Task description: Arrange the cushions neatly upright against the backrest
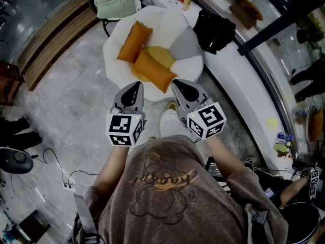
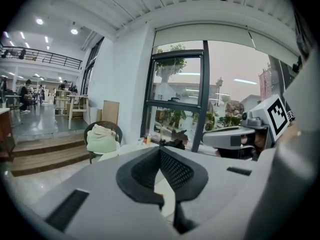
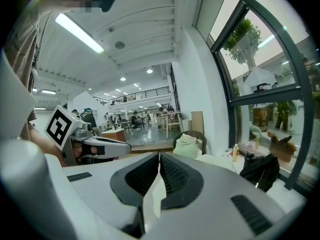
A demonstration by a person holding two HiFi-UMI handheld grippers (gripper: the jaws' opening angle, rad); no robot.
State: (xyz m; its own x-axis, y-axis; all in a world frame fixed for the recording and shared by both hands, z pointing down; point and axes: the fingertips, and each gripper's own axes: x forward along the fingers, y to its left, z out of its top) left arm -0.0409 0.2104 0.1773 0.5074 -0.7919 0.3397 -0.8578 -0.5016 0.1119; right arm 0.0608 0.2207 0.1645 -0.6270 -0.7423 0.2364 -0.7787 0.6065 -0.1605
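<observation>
A white flower-shaped armchair (image 1: 116, 39) stands ahead of me in the head view. Two orange cushions lie on it: one (image 1: 134, 41) leans toward the left part of the backrest, the other (image 1: 154, 71) lies flat across the seat front. A yellow cushion (image 1: 161, 56) and a grey cushion (image 1: 185, 46) sit behind. My left gripper (image 1: 135, 87) and right gripper (image 1: 179, 87) hover side by side just short of the seat's front edge, both shut and empty. In the left gripper view my left gripper (image 2: 160, 149) shows its jaws closed; the right gripper (image 3: 159, 156) likewise in its own view.
A black bag (image 1: 213, 30) lies on the white window ledge (image 1: 238, 60) right of the chair. A wicker chair with a green blanket (image 1: 118, 4) stands behind. Wooden steps (image 1: 48, 44) run at the left. Cables (image 1: 56, 166) trail on the grey floor.
</observation>
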